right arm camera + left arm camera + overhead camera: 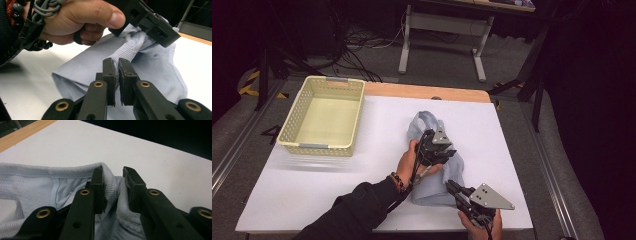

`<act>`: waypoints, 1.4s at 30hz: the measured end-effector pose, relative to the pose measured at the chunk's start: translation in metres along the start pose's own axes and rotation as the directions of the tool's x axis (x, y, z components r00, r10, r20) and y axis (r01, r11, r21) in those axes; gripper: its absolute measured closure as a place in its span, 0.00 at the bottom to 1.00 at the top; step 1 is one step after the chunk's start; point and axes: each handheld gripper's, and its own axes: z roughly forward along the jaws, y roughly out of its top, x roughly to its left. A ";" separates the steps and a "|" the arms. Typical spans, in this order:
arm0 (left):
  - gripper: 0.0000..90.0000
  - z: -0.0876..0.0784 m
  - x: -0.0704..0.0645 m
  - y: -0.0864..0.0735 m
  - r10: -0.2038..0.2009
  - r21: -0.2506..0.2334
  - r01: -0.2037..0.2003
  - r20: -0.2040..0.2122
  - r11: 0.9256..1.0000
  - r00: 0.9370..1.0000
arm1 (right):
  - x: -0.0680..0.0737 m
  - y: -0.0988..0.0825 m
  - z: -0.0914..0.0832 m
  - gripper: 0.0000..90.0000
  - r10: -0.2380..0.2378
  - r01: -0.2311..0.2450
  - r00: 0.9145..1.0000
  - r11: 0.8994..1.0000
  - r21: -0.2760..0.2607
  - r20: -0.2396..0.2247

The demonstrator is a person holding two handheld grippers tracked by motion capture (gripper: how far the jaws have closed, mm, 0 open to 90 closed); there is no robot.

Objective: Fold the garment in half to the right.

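White tabletop (312, 190) carries a pale blue garment (447, 192) right of centre, well apart from the cream basket (323, 115) at far left. Right gripper (117, 64) is clamped on a ribbed edge; left gripper (113, 178) pinches the ribbed collar fold. To fold cleanly, keep both grips firm and the edge taut between them

The pale blue knit garment (437, 170) lies crumpled on the white table cover (312, 185), right of centre and towards the near edge. Its ribbed hem (127, 50) is drawn up into a taut, twisted ridge, while the lower part lies folded, its rounded fold edge (58, 75) resting flat.
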 end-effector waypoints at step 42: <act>0.79 -0.050 -0.038 -0.121 0.118 0.192 -0.149 0.166 0.970 0.979 | -0.016 -0.032 -0.023 0.53 0.065 -0.081 0.989 0.990 0.115 0.136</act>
